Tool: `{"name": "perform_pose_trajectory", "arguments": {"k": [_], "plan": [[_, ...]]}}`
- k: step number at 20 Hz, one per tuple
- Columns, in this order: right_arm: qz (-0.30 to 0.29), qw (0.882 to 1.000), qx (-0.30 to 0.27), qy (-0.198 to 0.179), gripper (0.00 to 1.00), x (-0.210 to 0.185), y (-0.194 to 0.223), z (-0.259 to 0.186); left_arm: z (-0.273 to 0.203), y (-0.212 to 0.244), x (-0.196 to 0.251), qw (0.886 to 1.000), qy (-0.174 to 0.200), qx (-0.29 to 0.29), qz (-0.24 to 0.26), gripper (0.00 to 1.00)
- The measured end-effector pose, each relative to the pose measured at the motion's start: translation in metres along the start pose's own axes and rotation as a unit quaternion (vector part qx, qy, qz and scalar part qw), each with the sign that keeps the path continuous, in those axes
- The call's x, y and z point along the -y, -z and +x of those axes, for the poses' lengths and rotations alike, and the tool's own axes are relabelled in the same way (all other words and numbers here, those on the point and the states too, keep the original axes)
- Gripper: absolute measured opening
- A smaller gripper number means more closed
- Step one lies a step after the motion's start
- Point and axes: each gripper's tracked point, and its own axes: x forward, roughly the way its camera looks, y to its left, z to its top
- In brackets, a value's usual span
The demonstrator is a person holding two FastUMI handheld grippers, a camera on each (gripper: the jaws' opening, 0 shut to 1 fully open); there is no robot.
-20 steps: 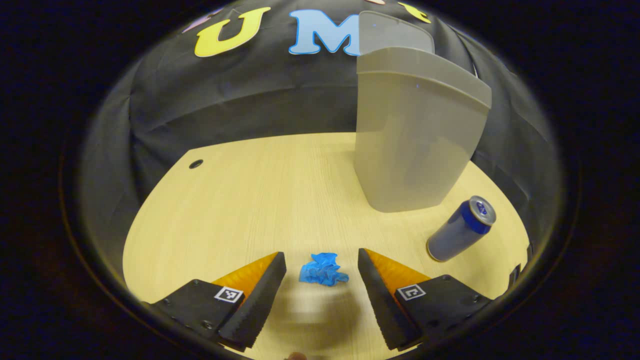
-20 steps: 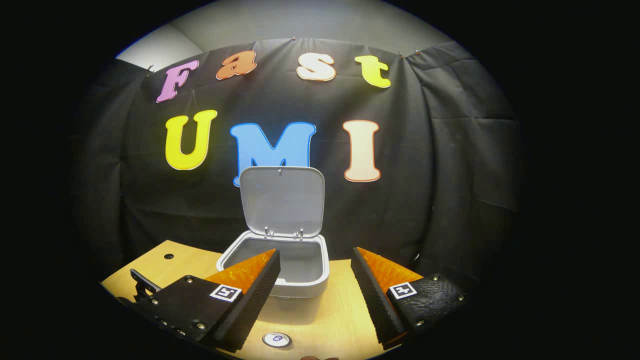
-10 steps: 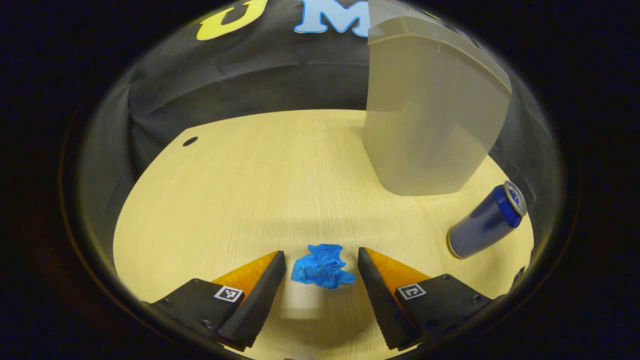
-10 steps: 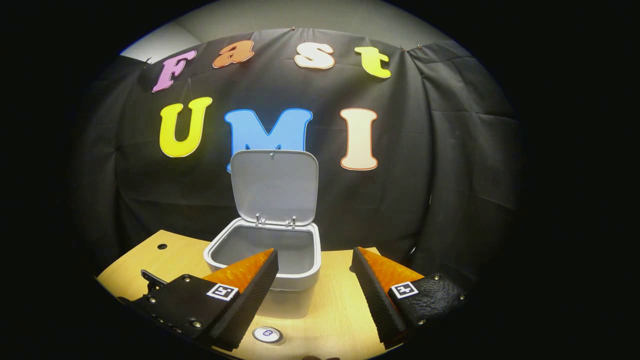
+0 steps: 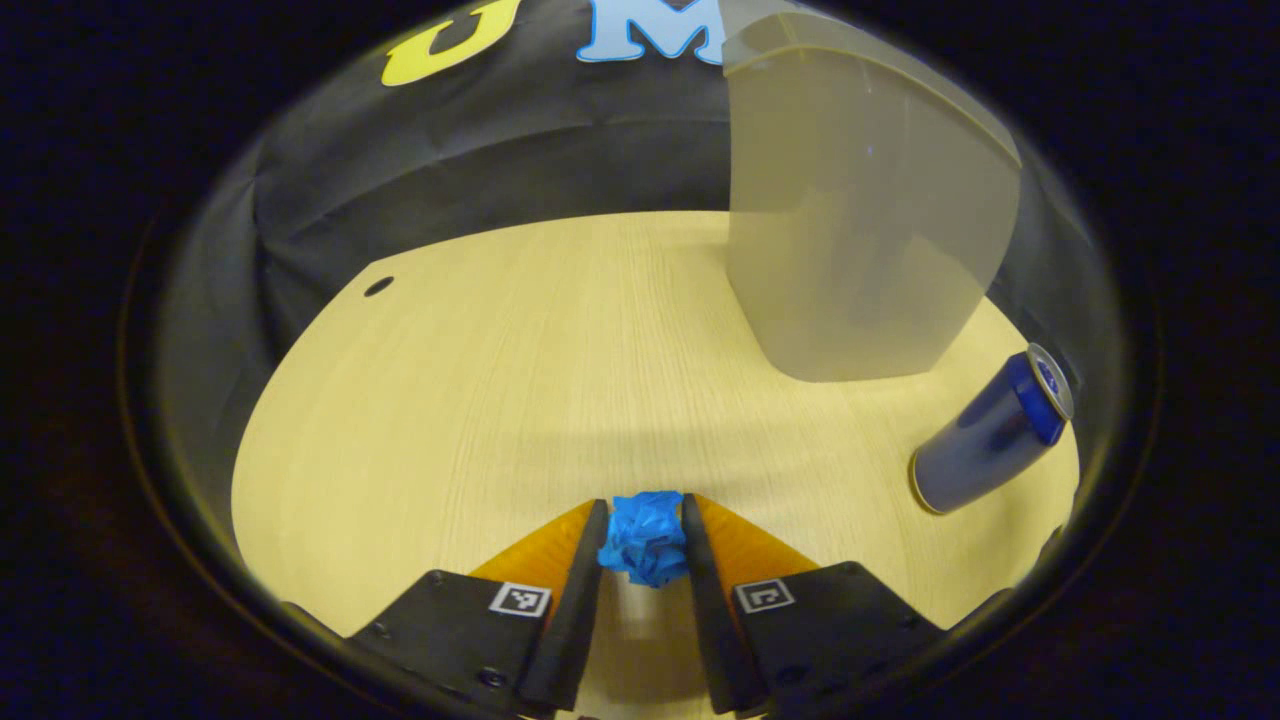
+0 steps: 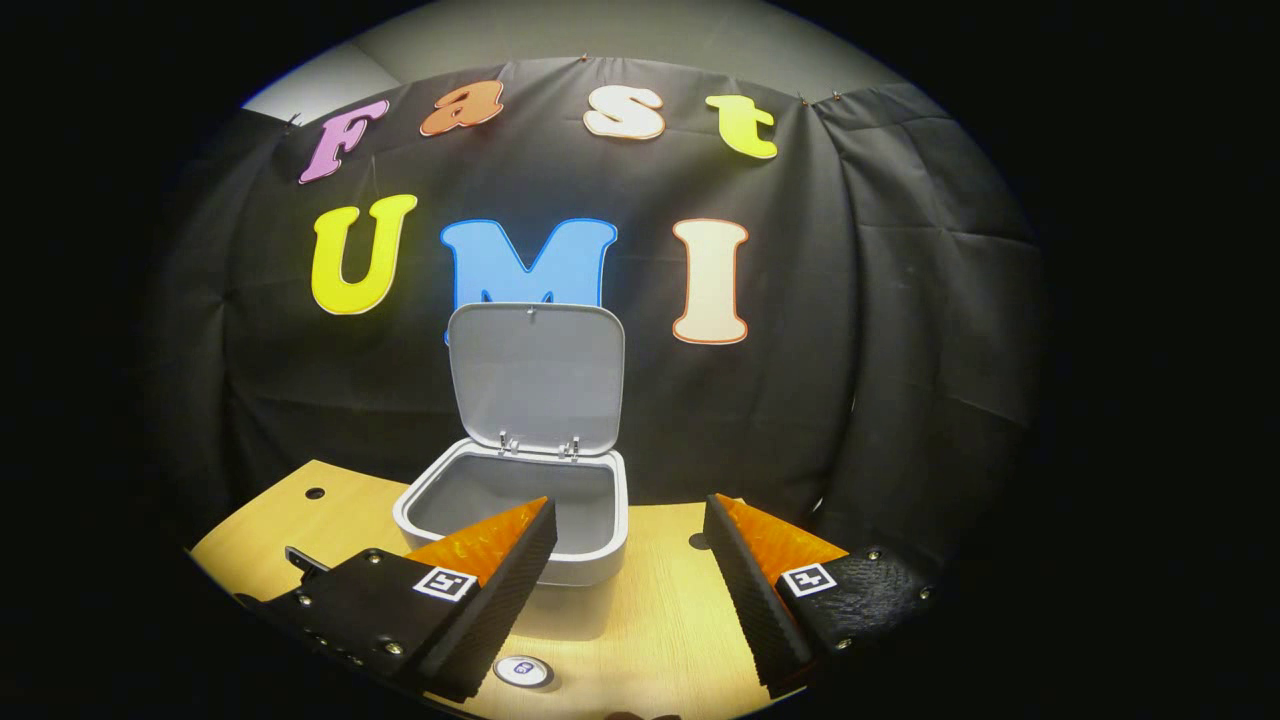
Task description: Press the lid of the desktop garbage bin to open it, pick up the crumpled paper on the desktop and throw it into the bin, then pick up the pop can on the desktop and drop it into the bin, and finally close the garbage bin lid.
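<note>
- Garbage bin: pale grey, standing on the wooden desktop near the black cloth wall; seen from above in the right gripper view and from the side in the left gripper view.
- Bin lid: raised upright on two small hinges at the back rim, inner face turned toward the camera.
- Bin interior: open and shadowed; visible part of the inner walls bare, bottom hidden from both views, contents not determinable.
- Crumpled paper: blue, low over the desktop and well apart from the bin; contact with the desktop not determinable.
- Left gripper: narrowed around the crumpled paper, both fingers pressing on its two sides, paper squeezed between the tips.
- Pop can: dark blue with a silver top, appearing tilted in the left gripper view, on the desktop just beside the bin's base; silver top also seen from above in the right gripper view, in front of the bin.
- Right gripper: held above the desktop in front of the bin, fingers spread wide apart, nothing between them, touching nothing.
- Small round hole in the desktop near its far edge, well apart from bin, can and paper.
</note>
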Motion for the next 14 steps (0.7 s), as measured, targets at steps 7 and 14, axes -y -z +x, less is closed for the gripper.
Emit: {"name": "perform_pose_trajectory", "arguments": {"k": [7,14], "plan": [[-0.008,1.0,0.004,-0.007,0.95,-0.004,0.0,-0.004,-0.014,-0.015,-0.001,1.0,-0.012,0.015,0.007,0.34],[-0.002,1.0,0.01,-0.021,0.95,-0.015,-0.001,-0.01,-0.051,-0.085,-0.007,0.996,-0.009,0.089,-0.011,0.34]]}}
